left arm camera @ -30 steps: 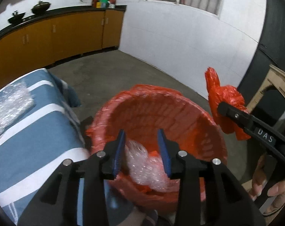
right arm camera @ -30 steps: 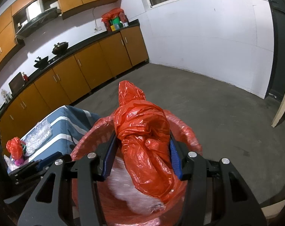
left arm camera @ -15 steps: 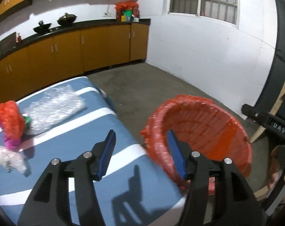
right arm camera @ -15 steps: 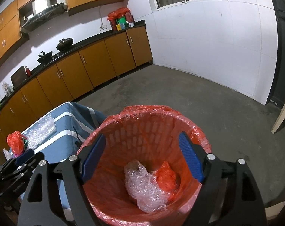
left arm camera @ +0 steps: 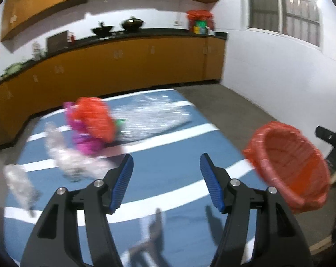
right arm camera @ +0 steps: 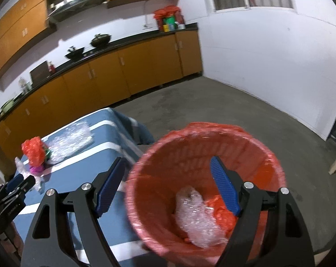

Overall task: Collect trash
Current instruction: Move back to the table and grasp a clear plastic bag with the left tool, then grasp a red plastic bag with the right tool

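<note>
**Trash run: both grippers empty, bin part-filled**

Left gripper (left arm camera: 167,166): jaws apart and opening, nothing between them. It hangs over the near part of the worktop (left arm camera: 168,173), which is covered in a blue cloth with white stripes. Left view is motion-blurred.

Right gripper (right arm camera: 168,184): jaws wide apart, nothing held. It points down at the bin (right arm camera: 252,146); the right finger sits over the bin mouth, the left finger outside the rim on the worktop side.

Bin: red basket with a red liner, on the floor just off the worktop's right edge. Inside, at the bottom: a wad of bubble wrap (right arm camera: 197,218) and a red bag (right arm camera: 221,213), touching each other.

Trash on the worktop:
- Red bag bundle (left arm camera: 94,118) towards the far left, sitting on something magenta (left arm camera: 88,144). Small green bit at its right side.
- Bubble-wrap sheet (left arm camera: 150,115) lying flat by the far edge, just right of the red bundle.
- Clear plastic scraps (left arm camera: 65,155) near the left edge, in front of the bundle. Too blurred to say how many pieces.

Left gripper also shows in the right view at bottom left (right arm camera: 17,184), over the worktop's left side near the clear scraps; jaw gap can't be read from there.
</note>
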`<state>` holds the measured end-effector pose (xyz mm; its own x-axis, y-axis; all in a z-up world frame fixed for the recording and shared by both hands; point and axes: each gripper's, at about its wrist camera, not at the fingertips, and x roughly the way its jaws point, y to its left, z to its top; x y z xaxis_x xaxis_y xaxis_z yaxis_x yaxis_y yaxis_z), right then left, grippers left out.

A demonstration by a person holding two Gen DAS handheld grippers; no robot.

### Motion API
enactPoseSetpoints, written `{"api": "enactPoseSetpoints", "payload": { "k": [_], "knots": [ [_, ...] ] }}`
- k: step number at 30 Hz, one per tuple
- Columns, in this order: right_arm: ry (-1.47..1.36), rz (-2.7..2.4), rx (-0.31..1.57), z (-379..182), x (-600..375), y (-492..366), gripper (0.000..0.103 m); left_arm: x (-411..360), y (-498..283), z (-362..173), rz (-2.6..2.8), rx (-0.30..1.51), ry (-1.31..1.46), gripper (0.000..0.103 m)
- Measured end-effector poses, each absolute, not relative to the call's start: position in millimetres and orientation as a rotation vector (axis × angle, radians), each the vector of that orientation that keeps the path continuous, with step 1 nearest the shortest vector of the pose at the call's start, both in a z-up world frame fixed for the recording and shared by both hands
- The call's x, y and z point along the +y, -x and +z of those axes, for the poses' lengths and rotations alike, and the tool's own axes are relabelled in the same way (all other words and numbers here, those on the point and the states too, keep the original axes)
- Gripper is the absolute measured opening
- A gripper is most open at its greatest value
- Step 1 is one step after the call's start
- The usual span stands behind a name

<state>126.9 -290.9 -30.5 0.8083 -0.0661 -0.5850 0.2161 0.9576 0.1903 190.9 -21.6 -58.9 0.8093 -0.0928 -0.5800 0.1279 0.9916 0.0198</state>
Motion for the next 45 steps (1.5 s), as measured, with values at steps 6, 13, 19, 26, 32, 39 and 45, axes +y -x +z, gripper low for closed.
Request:
{"api": "enactPoseSetpoints", "payload": {
  "k": [6,13,19,26,32,39,45],
  "knots": [
    [-0.214,-0.055,0.628,-31.6,-245.0,-144.7,0.078,70.4,-170.1,-57.0,0.131,0.584,-0.048,0.067],
    [-0.17,0.062,0.654,-37.8,-183.3,-164.6,0.078,176.6,-158.5,-61.8,0.389,0.581,0.085,0.074],
    [-0.13,0.133,0.673,-43.3,-141.2,-179.4,0.078,218.3,-171.6,-79.3,0.412,0.656,0.173,0.074],
    [-0.099,0.172,0.691,-49.1,-111.6,-194.7,0.077,232.5,-190.5,-101.2,0.393,0.742,0.214,0.074],
    [-0.082,0.194,0.701,-53.4,-97.4,-204.9,0.077,242.2,-200.9,-112.8,0.346,0.799,0.273,0.051],
    [-0.073,0.221,0.711,-56.7,-83.0,-215.5,0.074,244.5,-208.0,-115.1,0.312,0.814,0.269,0.031],
    [-0.096,0.278,0.703,-49.5,-59.8,-236.9,0.068,244.7,-213.0,-110.9,0.295,0.798,0.264,0.028]
  ]
}}
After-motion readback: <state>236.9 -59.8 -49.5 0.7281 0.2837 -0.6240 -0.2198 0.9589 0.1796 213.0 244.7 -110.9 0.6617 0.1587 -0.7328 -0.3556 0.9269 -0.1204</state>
